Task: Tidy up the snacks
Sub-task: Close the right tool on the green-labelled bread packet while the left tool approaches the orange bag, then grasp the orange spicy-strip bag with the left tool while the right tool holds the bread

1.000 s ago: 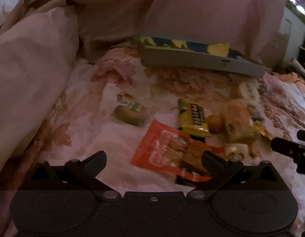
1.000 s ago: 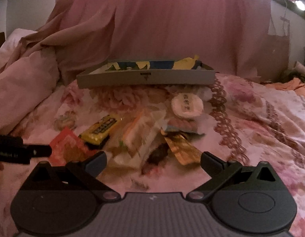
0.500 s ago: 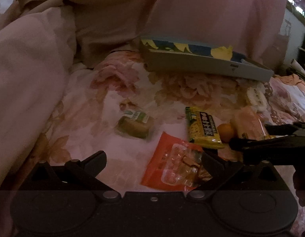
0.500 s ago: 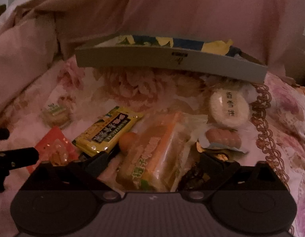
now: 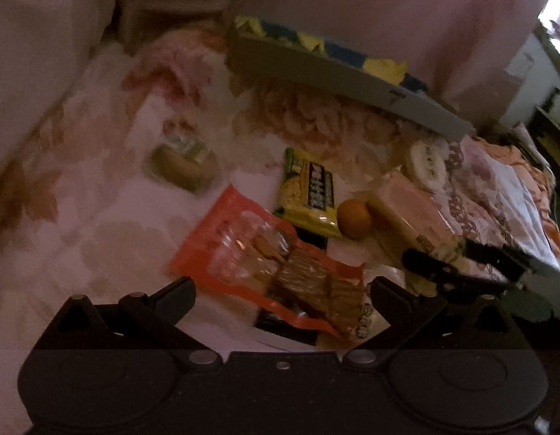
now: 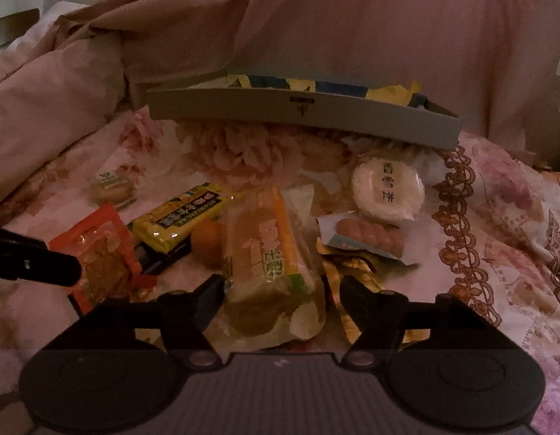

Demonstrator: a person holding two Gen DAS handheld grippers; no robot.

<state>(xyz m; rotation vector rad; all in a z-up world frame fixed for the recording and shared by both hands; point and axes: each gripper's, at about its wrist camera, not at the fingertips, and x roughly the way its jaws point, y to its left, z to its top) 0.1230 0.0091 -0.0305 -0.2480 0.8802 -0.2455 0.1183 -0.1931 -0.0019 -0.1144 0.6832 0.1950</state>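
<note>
My right gripper (image 6: 280,290) is low over a clear-wrapped bread loaf (image 6: 265,253), and its jaws are closing with the loaf's near end between them; the right pad stands a little off the wrapper. The left wrist view shows that gripper (image 5: 439,250) straddling the same loaf (image 5: 407,210). My left gripper (image 5: 281,286) is open just above an orange packet of dried tofu (image 5: 265,250). A yellow bar (image 6: 182,214) and a small orange fruit (image 6: 207,243) lie between packet and loaf. One left finger (image 6: 62,272) juts in beside the orange packet (image 6: 98,253).
A shallow grey box (image 6: 298,108) sits at the back on the floral bedsheet (image 6: 497,217). A round white rice cracker (image 6: 387,188), a pink sausage packet (image 6: 367,239), a gold wrapper (image 6: 356,279) and a small green-labelled cake (image 5: 184,166) lie around. Bunched pink bedding (image 6: 44,101) rises on the left.
The right gripper came forward and down over the bread loaf and its jaws narrowed around it. The left gripper rolled and dropped closer to the orange packet.
</note>
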